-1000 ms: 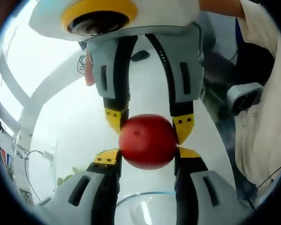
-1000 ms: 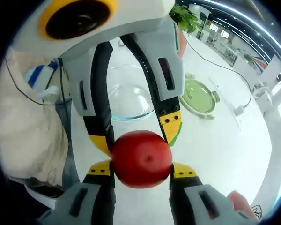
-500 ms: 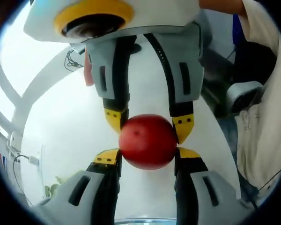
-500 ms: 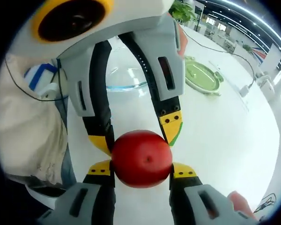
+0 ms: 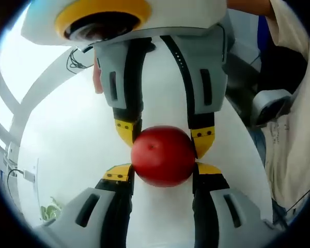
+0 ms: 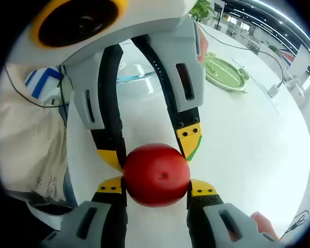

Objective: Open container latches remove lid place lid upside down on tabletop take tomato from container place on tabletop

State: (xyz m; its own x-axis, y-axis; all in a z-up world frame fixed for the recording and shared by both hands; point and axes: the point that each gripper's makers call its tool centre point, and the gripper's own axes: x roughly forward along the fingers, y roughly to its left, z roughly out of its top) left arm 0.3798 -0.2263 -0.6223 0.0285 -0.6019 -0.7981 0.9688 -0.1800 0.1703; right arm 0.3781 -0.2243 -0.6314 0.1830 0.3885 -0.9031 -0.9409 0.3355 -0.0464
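Two claws [image 5: 163, 173] [image 6: 156, 188] on tomato [image 6: 156, 174], green lid [image 6: 225, 74] beyond glass container [image 6: 139, 76].

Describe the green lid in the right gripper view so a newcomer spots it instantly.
Start from the white tabletop. Past the left claw gripping the tomato, look upper right: the round green lid lies flat there, beside the clear glass container. It is the tabletop's only green disc.

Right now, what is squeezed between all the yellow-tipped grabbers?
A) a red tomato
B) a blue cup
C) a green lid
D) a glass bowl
A: the red tomato sits pinched between the left gripper rising from below and the right gripper reaching in from above, while the green lid lies on the white tabletop behind.
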